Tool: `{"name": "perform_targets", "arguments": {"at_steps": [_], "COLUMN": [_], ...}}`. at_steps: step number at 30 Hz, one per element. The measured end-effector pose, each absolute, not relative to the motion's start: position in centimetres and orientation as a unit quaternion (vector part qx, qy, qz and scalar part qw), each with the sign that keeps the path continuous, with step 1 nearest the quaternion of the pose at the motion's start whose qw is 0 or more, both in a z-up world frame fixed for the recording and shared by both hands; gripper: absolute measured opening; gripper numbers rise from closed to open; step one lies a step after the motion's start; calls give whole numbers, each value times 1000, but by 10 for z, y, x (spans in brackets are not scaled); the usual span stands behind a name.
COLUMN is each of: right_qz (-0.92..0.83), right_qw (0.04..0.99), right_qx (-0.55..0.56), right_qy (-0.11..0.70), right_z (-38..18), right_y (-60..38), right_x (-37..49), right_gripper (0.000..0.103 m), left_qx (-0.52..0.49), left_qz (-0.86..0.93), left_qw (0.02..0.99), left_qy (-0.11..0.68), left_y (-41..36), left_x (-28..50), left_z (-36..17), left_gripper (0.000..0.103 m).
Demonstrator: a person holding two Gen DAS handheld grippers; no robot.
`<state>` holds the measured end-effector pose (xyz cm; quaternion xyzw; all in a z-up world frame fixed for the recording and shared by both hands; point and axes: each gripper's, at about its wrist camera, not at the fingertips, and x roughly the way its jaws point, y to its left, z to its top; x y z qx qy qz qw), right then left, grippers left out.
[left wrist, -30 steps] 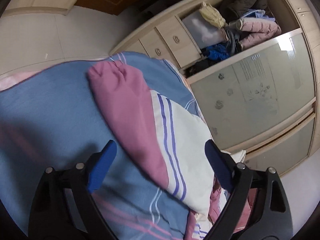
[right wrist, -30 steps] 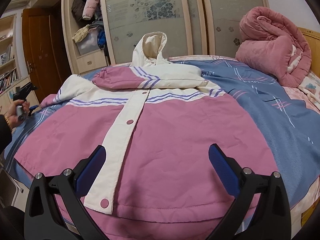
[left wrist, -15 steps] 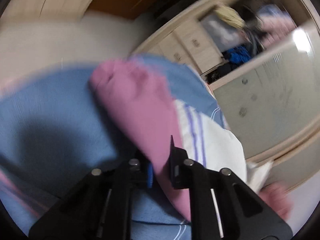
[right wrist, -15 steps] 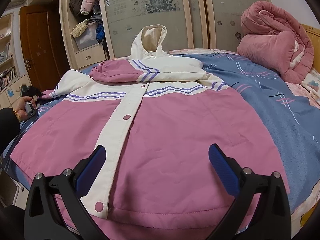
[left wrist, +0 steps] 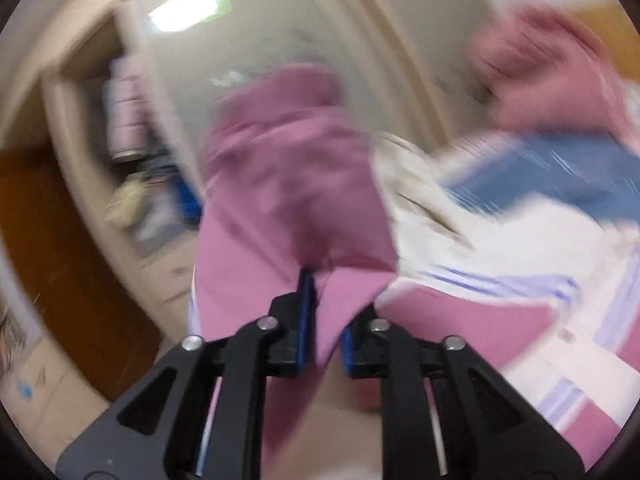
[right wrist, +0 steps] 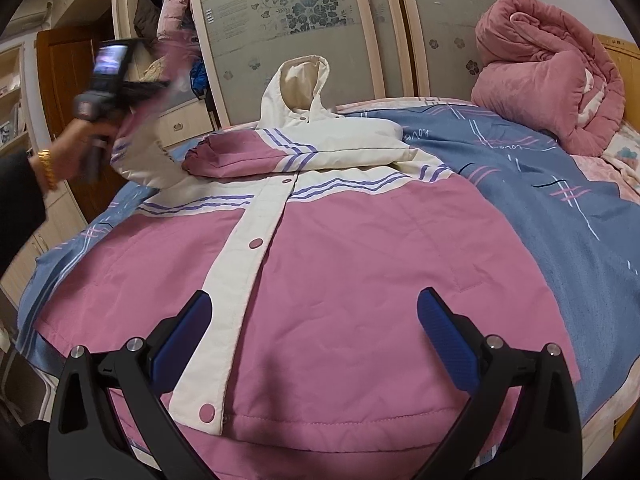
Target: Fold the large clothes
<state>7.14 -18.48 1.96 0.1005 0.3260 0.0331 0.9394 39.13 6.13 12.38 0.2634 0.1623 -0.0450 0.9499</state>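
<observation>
A pink and cream hooded jacket lies front up on the bed, one sleeve folded across its chest. My left gripper is shut on the other pink sleeve and holds it lifted off the bed; that view is blurred. In the right wrist view the left gripper is up at the left with the sleeve trailing from it. My right gripper is open and empty above the jacket's hem.
The bed has a blue sheet. A rolled pink quilt sits at the back right. A wardrobe with glass sliding doors and open shelves stands behind the bed. A brown door is at the left.
My left gripper closed on the pink sleeve and has lifted it up off the bed, swinging toward the jacket. My right gripper stays open near the hem.
</observation>
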Motion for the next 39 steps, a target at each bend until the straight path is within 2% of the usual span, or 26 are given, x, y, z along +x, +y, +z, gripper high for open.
{"name": "perform_targets", "arguments": {"at_steps": [1,2,5,7,16,21,26,39], "right_qz": [34,34,33,30,21,32,41,15], "right_qw": [940,940,940,941,940,938,939,947], "right_qx": [101,101,107,112,149,162,152,107], "right_qy": [325,323,322,317,307,305,307,301], "right_z": [21,22,24,27,31,33,34,33], "right_y": [-185,-187,-191,-196,-221,-223,-213,-198], "right_x": [71,70,68,64,56,49,40,33], "right_gripper": [102,102,102,102,102,102,102,102], "left_qx": [279,281,284,270,79,5,2,-2], "left_qz": [-54,-61,-76,-67,-68,-51,-9,-39], "left_qw": [941,934,918,919,961,965,965,968], "left_qy": [185,211,267,280,256,257,261,249], "left_y": [38,23,-10,-16,10,33,54,66], "left_x": [393,394,382,366,162,76,48,41], "left_z": [103,84,33,23,75,68,44,51], "left_gripper": [55,101,101,101,101,101,101,101]}}
